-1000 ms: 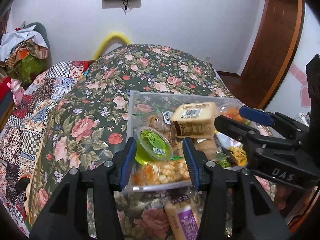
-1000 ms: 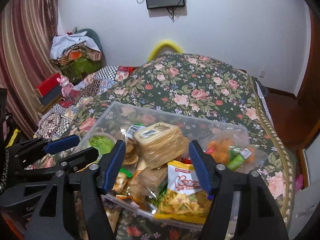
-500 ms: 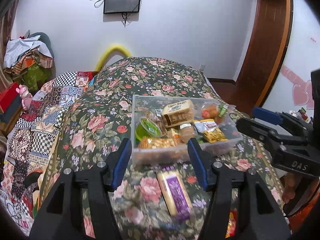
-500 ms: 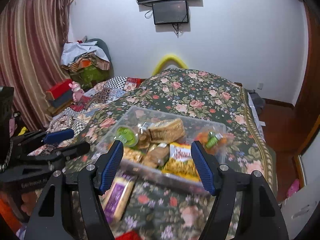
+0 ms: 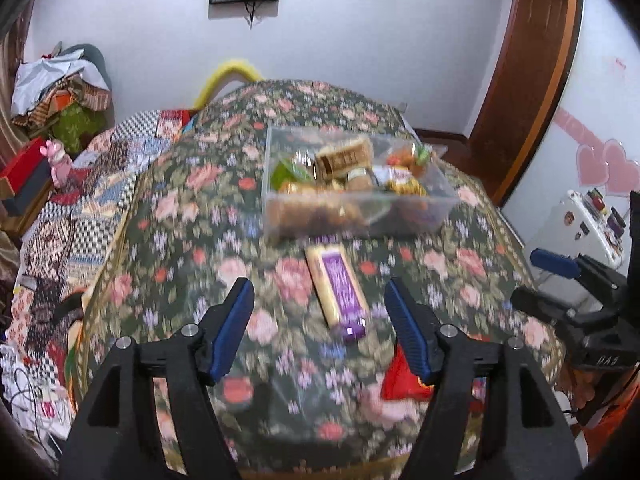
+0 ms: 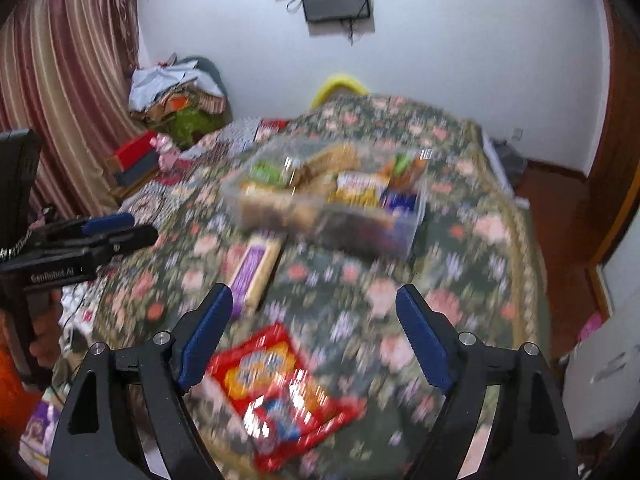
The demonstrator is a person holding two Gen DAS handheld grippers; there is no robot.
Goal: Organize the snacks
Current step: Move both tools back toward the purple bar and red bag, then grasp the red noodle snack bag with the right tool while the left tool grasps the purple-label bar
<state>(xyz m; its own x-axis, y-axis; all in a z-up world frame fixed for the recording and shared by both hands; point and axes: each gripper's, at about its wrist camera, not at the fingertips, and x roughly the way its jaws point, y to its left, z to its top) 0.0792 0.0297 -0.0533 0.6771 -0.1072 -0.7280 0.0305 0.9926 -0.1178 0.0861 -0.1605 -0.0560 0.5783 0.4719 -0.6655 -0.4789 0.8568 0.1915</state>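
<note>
Nearest me from the clear snack bin: purple-labelled bar, then red packet. My left gripper and right gripper are both opening, empty.

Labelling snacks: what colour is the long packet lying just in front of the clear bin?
Pale yellow with a purple label, clearest in the left wrist view: long packet.
</note>
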